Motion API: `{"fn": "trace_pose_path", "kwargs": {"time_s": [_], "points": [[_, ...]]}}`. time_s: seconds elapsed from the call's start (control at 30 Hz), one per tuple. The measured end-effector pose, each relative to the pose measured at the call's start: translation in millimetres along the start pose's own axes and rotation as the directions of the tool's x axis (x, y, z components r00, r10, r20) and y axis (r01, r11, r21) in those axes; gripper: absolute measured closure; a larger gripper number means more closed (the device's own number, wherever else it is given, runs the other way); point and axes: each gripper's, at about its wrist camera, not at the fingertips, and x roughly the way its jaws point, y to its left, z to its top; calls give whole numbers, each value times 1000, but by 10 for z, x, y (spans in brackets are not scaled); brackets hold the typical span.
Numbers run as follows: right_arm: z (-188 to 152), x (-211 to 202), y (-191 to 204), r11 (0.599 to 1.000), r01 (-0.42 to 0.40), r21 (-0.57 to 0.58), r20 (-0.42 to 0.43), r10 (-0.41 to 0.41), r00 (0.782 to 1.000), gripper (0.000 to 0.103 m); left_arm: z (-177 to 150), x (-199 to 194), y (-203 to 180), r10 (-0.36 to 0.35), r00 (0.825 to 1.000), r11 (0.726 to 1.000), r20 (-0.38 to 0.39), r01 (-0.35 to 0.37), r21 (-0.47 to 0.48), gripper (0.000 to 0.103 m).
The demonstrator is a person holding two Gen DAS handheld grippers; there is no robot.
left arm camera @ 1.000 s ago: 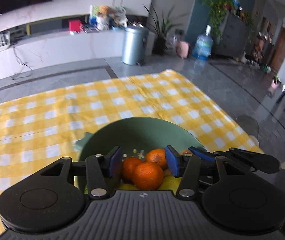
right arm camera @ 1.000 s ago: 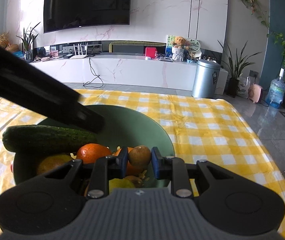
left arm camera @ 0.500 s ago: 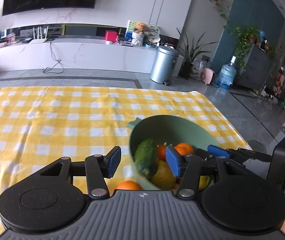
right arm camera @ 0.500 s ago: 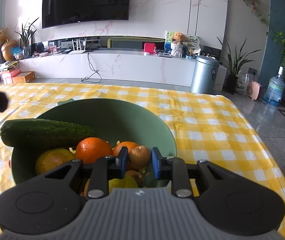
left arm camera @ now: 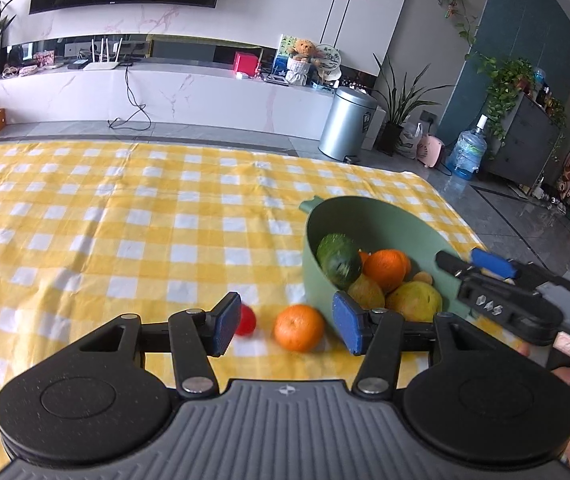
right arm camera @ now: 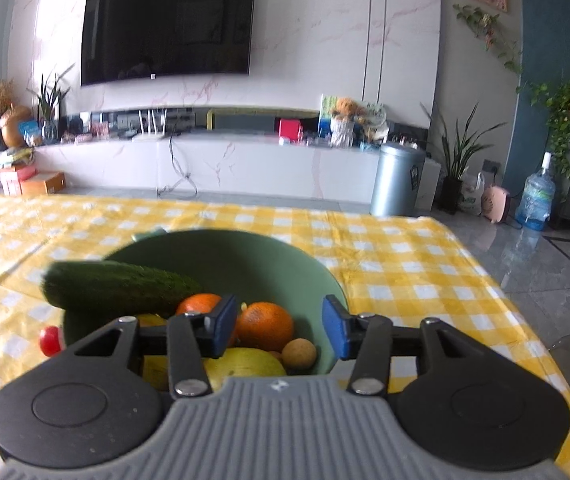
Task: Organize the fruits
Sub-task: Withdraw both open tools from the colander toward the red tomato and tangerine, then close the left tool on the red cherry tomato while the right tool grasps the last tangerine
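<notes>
A green bowl (left arm camera: 389, 216) stands on the yellow checked cloth and holds a cucumber (left arm camera: 339, 258), oranges, yellow fruits and a small brown fruit (right arm camera: 299, 353). My left gripper (left arm camera: 287, 326) is open and empty, left of the bowl. An orange (left arm camera: 299, 327) lies on the cloth between its fingers, and a small red fruit (left arm camera: 245, 320) sits beside its left finger. My right gripper (right arm camera: 281, 326) is open and empty above the bowl (right arm camera: 245, 244), over an orange (right arm camera: 265, 326). It also shows in the left wrist view (left arm camera: 497, 280) at the bowl's right rim.
The table's right edge (right arm camera: 497, 280) drops to a grey floor close beside the bowl. The cloth (left arm camera: 105, 220) stretches far to the left. A metal bin (left arm camera: 345, 124), plants and a water bottle stand on the floor beyond.
My right gripper opened and let go of the small brown fruit, which now lies in the bowl. My left gripper moved left, away from the bowl, bringing the loose orange and red fruit into view.
</notes>
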Motion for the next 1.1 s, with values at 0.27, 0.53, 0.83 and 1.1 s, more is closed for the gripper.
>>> {"fn": "trace_pose_path", "kwargs": {"time_s": [0.27, 0.53, 0.83, 1.1], "points": [[-85, -483, 145, 993, -50, 108, 52, 44, 998, 49, -227, -126, 63, 7, 1000, 1000, -12, -7, 17, 39], [-278, -814, 585, 986, -154, 67, 45, 151, 987, 41, -393, -133, 110, 13, 1000, 998, -4, -12, 61, 39], [-408, -579, 933, 981, -188, 34, -101, 191, 976, 47, -485, -45, 306, -19, 1000, 999, 20, 19, 40, 40], [-478, -240, 1041, 984, -162, 73, -195, 173, 965, 53, -463, 233, 423, -36, 999, 999, -11, 37, 23, 44]]}}
